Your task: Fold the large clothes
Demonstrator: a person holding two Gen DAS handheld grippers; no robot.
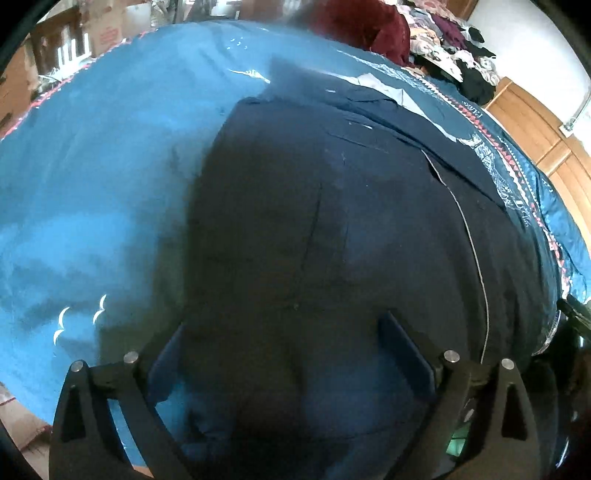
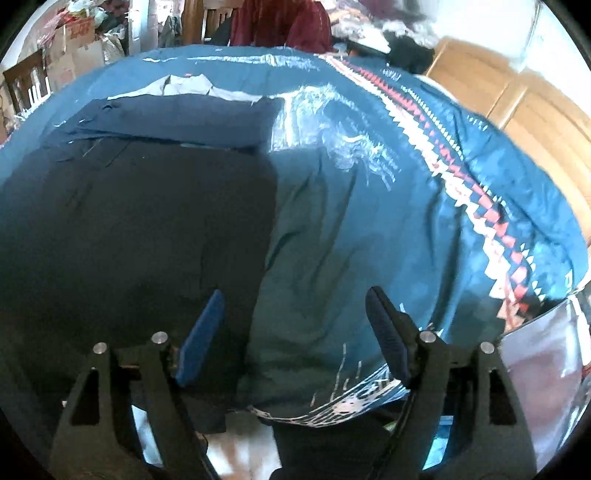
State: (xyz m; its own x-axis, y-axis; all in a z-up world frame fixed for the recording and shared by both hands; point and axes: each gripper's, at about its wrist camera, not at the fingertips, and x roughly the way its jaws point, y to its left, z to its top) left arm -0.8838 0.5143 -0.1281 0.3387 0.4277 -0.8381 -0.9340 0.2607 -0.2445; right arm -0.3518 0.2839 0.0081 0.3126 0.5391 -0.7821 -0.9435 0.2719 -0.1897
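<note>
Item: dark navy cloth garment (image 1: 332,229), large, lying flat on the blue patterned bedspread (image 1: 92,184) that covers the bed. Its far end carries a folded-back layer showing a pale grey lining (image 1: 380,86) toward the bed's far edge. A thin light seam line (image 1: 476,258) runs down its right part. In your right wrist view the same garment (image 2: 147,229) fills the left half, its right edge straight against the bedspread (image 2: 351,240).

Your left gripper (image 1: 284,350): blue-padded fingers (image 1: 402,343) spread wide apart, poised over the garment's near end, nothing between them. Whether the tips touch the cloth cannot be told.

Your right gripper (image 2: 295,336): fingers likewise spread wide, empty; the left blue pad (image 2: 201,336) sits over the garment's right edge, the right pad (image 2: 386,336) over bare bedspread.

Bedspread: border band of red and white triangles (image 2: 476,206) along the right edge; white printed figures (image 2: 351,147) inside it.

Surroundings: dark red cloth mass (image 1: 362,26) beyond the bed's far edge; heap of mixed clothes (image 1: 454,51) at the far right corner; wooden panelling (image 2: 517,99) to the right; cardboard boxes (image 2: 77,48) at far left.
</note>
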